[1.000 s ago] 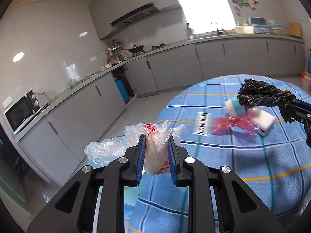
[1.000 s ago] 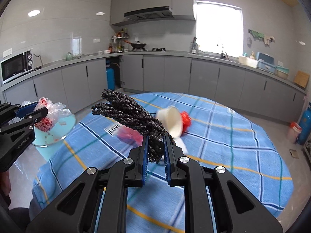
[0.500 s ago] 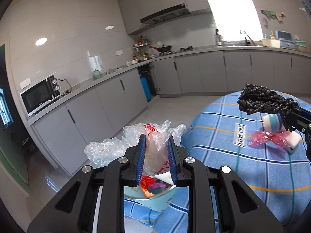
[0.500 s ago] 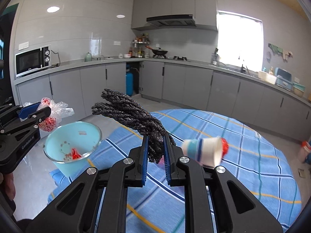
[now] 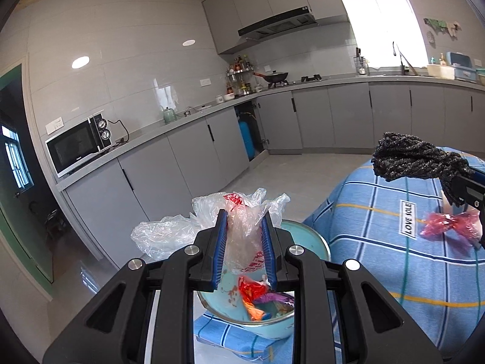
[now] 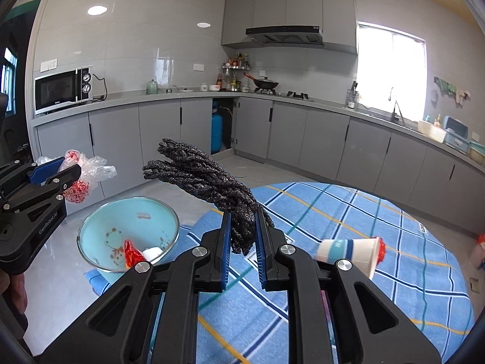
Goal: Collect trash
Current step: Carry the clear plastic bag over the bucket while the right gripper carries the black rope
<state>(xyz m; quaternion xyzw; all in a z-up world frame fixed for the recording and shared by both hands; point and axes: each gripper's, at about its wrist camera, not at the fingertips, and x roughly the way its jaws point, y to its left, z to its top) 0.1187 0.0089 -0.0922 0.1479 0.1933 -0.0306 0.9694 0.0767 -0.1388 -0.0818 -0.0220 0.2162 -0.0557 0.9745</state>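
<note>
Over the blue bowl (image 5: 306, 236), left claw (image 5: 244, 244) is gripping plastic bag (image 5: 242, 230), right claw (image 6: 242, 236) pinching black cord (image 6: 206, 176); release only when centred above bowl.

- The bowl (image 6: 127, 236) stands at the left edge of the table (image 6: 379, 288), on the tablecloth.
- Wrappers (image 6: 132, 254) lie inside the bowl.
- The left gripper (image 5: 244, 227) is above the bowl, with a plastic bag (image 5: 239, 227) between its fingers.
- The right gripper (image 6: 242, 227) is to the right of the bowl, with a bundle of cord (image 6: 206, 179) between its fingers.
- A paper cup (image 6: 348, 250) lies on its side on the table, right of this gripper.
- Kitchen cabinets (image 6: 303, 133) stand behind the table.
</note>
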